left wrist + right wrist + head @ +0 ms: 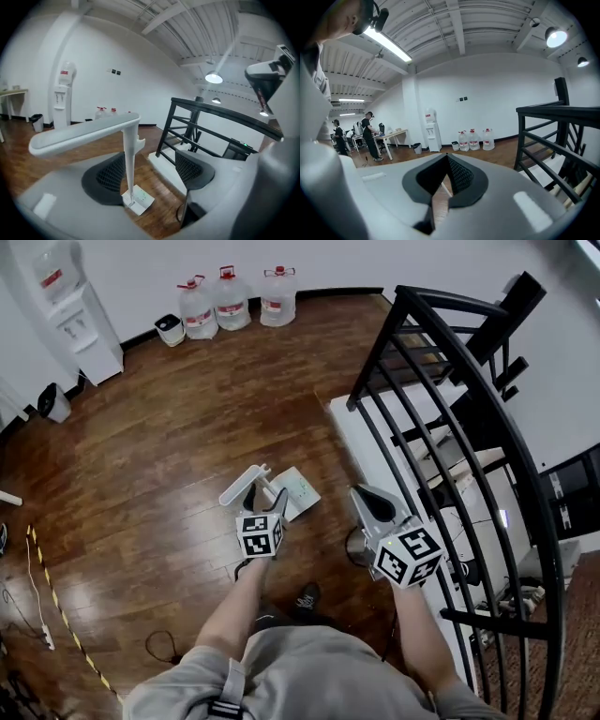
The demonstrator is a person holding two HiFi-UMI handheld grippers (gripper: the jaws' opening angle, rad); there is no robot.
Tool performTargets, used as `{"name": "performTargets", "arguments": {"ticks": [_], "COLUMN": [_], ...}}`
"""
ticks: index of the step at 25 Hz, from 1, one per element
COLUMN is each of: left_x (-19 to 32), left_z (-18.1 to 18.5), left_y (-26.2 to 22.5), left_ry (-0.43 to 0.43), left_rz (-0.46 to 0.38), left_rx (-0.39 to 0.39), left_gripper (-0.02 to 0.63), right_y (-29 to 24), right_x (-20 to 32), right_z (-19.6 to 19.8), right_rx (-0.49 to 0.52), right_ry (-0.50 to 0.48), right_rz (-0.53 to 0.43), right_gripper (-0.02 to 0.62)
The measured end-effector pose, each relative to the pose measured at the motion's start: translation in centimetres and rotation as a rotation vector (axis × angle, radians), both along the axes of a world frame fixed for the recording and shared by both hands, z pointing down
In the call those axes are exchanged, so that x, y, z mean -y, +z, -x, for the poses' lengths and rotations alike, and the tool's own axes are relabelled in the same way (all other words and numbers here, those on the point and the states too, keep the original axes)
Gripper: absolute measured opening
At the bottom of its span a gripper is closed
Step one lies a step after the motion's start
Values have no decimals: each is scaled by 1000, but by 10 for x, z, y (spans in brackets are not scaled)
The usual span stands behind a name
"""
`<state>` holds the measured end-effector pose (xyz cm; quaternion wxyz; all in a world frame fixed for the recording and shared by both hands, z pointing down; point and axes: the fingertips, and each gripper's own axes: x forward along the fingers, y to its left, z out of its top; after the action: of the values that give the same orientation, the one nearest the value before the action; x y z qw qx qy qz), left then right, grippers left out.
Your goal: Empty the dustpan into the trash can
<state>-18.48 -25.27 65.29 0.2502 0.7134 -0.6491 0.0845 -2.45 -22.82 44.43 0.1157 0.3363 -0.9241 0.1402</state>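
Note:
A white long-handled dustpan (298, 491) stands upright on the wood floor in front of me. In the left gripper view its pan (138, 200) rests on the floor and its grip (84, 133) runs across at the top. My left gripper (265, 500) is open around the upright handle, which stands between the jaws (150, 173) close to the left pad. My right gripper (375, 502) hangs to the right with its pads meeting at the tips (447, 161) and nothing held. A dark round rim, seemingly the trash can (355, 547), sits under the right gripper and shows low down as a trash can rim (183, 216).
A black stair railing (450, 427) and a white platform (352, 437) close off the right side. Water jugs (232, 298), a water dispenser (80, 315) and small bins (54, 401) line the far wall. Cable and striped tape (56, 606) lie at left. People (370, 133) stand at a desk far off.

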Motion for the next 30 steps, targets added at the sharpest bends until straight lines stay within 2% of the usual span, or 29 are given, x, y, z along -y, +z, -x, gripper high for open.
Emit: {"name": "performTargets", "arguments": {"ticks": [2,8,11,14,17,21,23,30], "left_x": [11,41,48,55,61,67,67,76], "left_z": [6,22,29,38,40,43,43,40], "left_y": [3,10,12,10,9,7,4,-44], "left_ry": [-45,-159,-196,-240,-261,-258,-242,-100], "left_rz": [-16,-61,-86,-111,-103,-56,-58,-170], "left_rx": [-20,0,12,43,65,71,73,155], "left_gripper": [358,358,323,261,209,204,202,201], "right_y": [3,20,29,37,42,40,40,36], "right_x": [1,1,0,2,2,3,2,3], "right_z": [-6,-32,-45,-57,-66,-66,-65,-58], "right_rx": [-3,-28,-46,-59,-65,-62,-58,-45], "right_ry": [-4,-3,13,31,45,53,56,77], "right_rz": [9,42,59,70,83,89,88,81], "right_gripper": [-3,-3,-3,-3,-3,-3,-3,-3]}}
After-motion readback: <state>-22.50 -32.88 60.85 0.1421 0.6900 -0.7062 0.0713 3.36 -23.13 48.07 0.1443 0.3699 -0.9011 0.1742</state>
